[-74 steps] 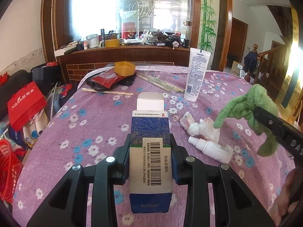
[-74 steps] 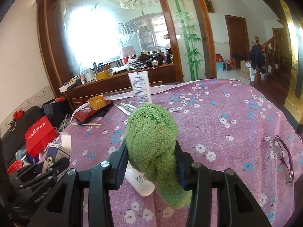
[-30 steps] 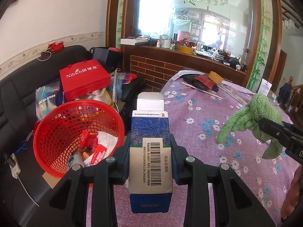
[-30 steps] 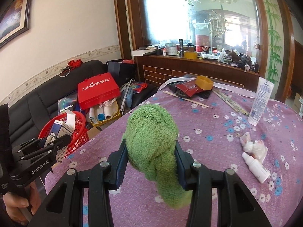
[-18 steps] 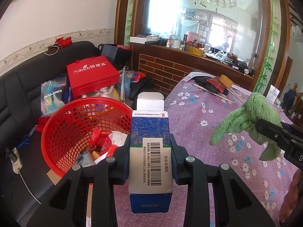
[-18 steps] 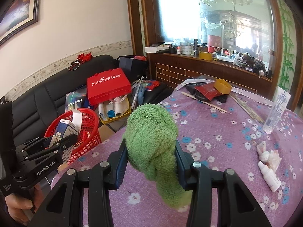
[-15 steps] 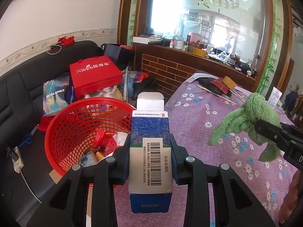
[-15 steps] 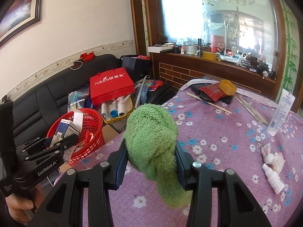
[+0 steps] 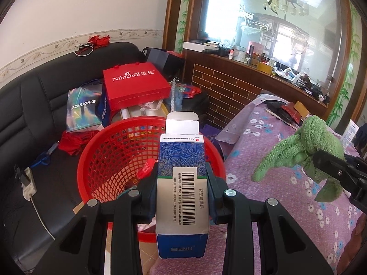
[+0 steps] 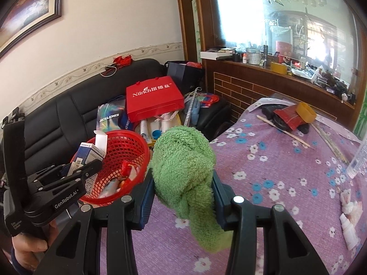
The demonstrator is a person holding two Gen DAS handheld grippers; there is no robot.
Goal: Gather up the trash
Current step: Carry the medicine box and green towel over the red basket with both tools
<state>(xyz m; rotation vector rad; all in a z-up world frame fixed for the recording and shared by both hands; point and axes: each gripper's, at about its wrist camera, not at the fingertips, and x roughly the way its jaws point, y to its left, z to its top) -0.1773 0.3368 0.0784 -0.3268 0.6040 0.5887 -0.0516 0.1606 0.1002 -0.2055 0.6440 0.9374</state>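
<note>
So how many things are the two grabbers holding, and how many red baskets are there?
Blue medicine box, in left gripper: 1
Green towel, in right gripper: 1
Red basket: 1
Total: 3

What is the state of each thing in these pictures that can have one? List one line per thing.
Left claw: shut on the blue medicine box.
Blue medicine box: top flap open, held above the red basket.
Right claw: shut on the green towel.
Green towel: bunched, one end hanging down.
Red basket: upright, partly filled with trash.
Red gift bag: lying tilted on the sofa clutter.
</note>
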